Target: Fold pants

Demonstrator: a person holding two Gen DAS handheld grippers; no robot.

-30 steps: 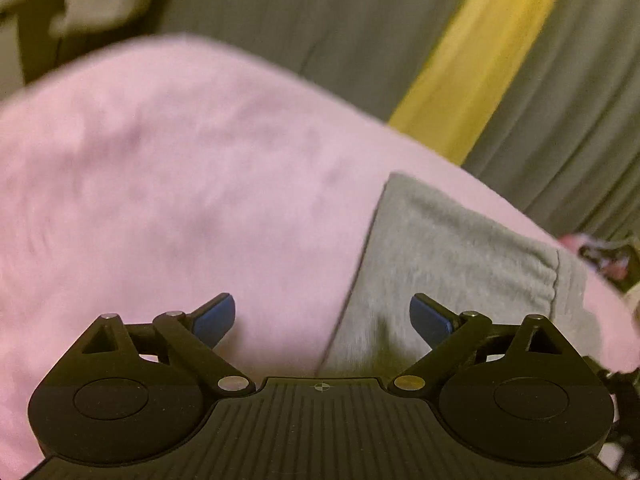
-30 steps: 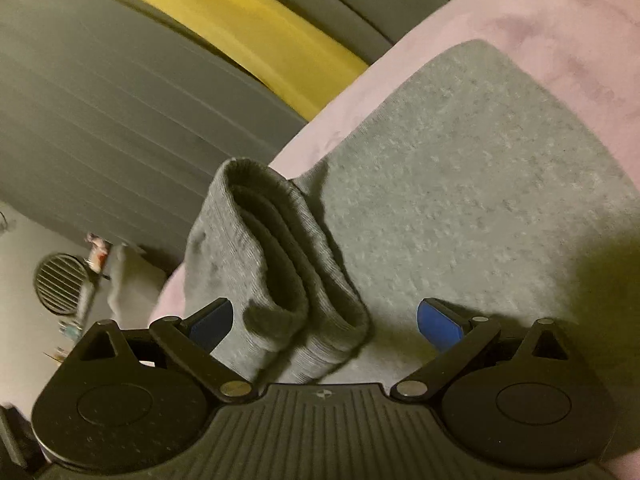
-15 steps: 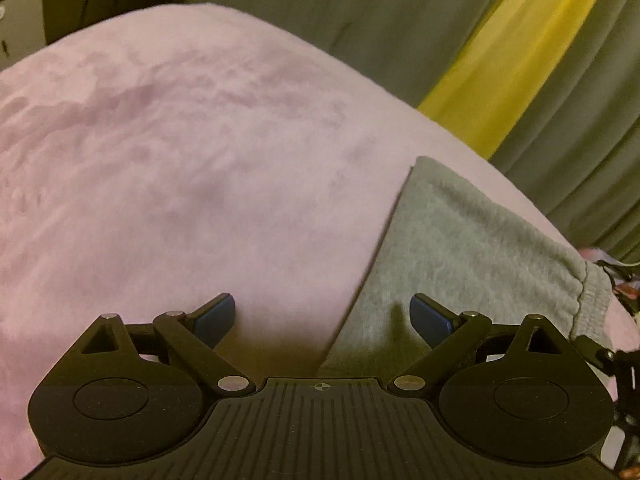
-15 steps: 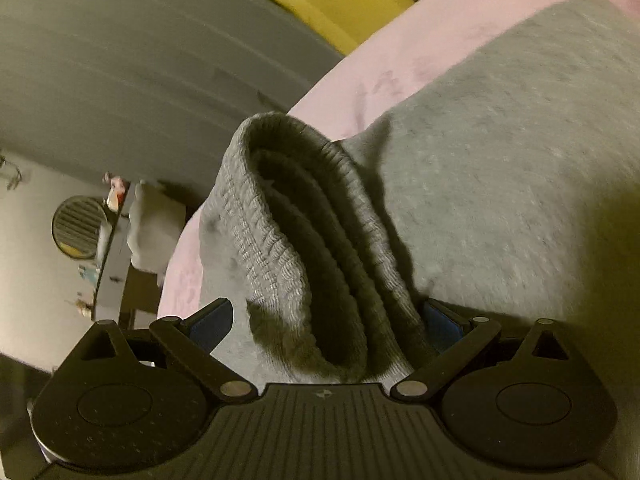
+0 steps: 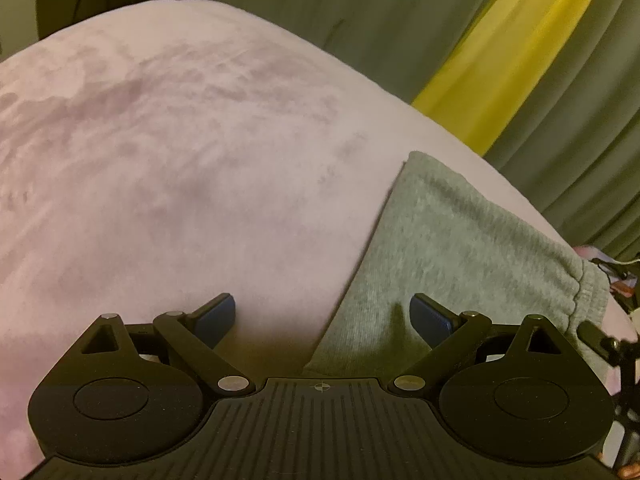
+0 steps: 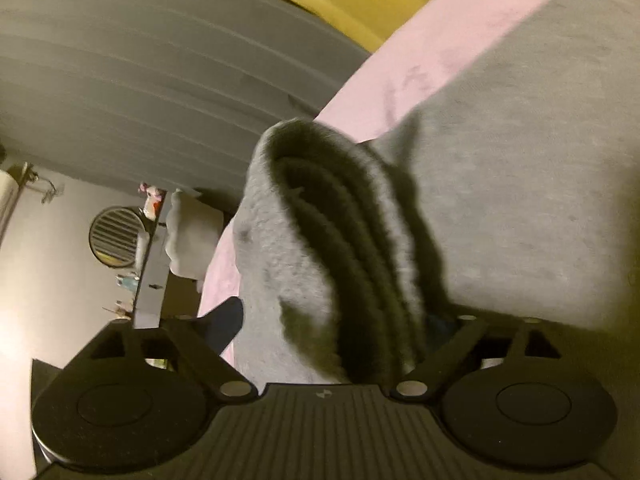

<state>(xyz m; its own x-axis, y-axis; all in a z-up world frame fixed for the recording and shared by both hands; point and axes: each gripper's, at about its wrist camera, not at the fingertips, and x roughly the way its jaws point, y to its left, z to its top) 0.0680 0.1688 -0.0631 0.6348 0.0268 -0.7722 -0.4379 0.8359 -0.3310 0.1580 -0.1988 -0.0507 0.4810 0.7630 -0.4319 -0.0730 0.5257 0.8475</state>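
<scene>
The grey sweatpants (image 5: 452, 248) lie folded on a pink blanket (image 5: 180, 168). In the left wrist view my left gripper (image 5: 322, 314) is open, its jaws straddling the pants' left folded edge low over the blanket, with nothing held. In the right wrist view the pants' ribbed cuffs (image 6: 320, 256) stand bunched up between the wide-apart jaws of my right gripper (image 6: 332, 320); the right fingertip is mostly hidden behind the cloth. The flat part of the pants (image 6: 520, 168) spreads to the right.
Grey curtains (image 5: 360, 20) with a yellow band (image 5: 512, 52) hang behind the bed. In the right wrist view a shelf with small items and a round vent (image 6: 116, 236) stand at the left beyond the bed edge.
My right gripper has moved forward onto the bunched cuffs, which now fill the space between its jaws. My left gripper has shifted slightly and stays open at the folded edge.
</scene>
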